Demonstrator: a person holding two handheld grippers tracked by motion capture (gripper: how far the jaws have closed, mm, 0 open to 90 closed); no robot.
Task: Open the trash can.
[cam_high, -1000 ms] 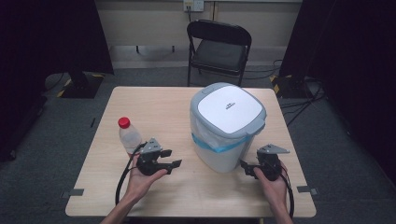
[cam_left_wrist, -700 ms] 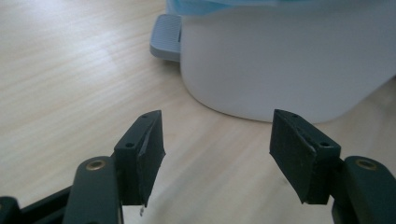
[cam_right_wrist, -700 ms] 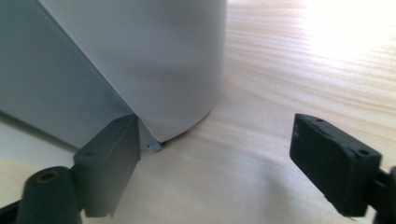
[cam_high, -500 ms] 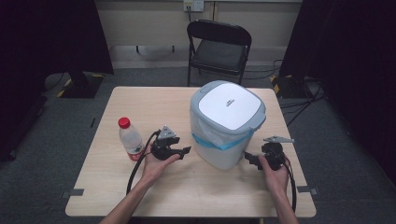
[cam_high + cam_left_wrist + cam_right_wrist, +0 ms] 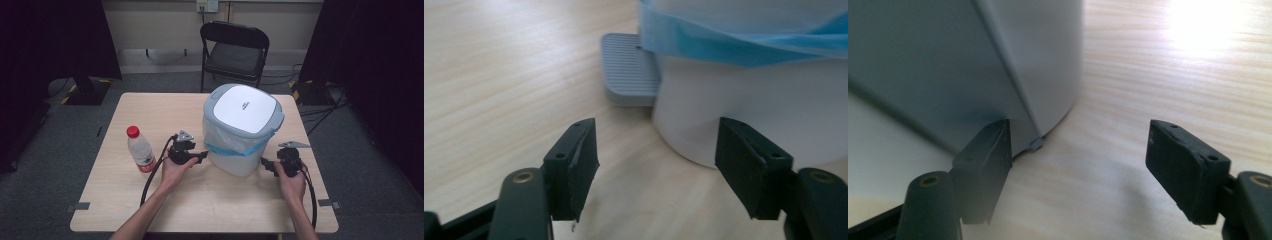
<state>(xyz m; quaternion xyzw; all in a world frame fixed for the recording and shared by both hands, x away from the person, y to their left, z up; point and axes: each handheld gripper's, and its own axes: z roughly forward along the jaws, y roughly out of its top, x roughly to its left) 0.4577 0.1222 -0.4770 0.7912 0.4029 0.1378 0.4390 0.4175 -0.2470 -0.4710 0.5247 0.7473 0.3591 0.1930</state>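
Both my forearms come in low over the table (image 5: pixel 125 200), one each side of the bin. My left gripper (image 5: pixel 204 155) sits at the bin's left flank near the base, hand wrapped round it, jaws aimed right at the bin wall; my right gripper (image 5: pixel 264 163) mirrors it on the other side, jaws aimed left. Left jaws are spread wide w/ nothing between them: in the left gripper view the bin's lower wall sits just ahead, toward the right jaw, not touching afaict. Right jaws also spread wide and empty; in the right gripper view the left jaw tip is very close to the bin's bottom edge, can't tell if it touches. Water bottle (image 5: pixel 140 149), red cap, stands upright just left of my left hand (image 5: pixel 176 167), apart from the bin. Black folding chair (image 5: pixel 233 47) beyond the far table edge, well clear. Cables trail back from both grippers. Nothing blocks either jaw's way to the bin. The bin (image 5: pixel 241 131) stands upright right of table centre: white body, grey-rimmed lid shut w/ white top panel, blue liner bag edge hanging out under the lid, grey ribbed foot pedal (image 5: pixel 630 68) sticking out at the base.
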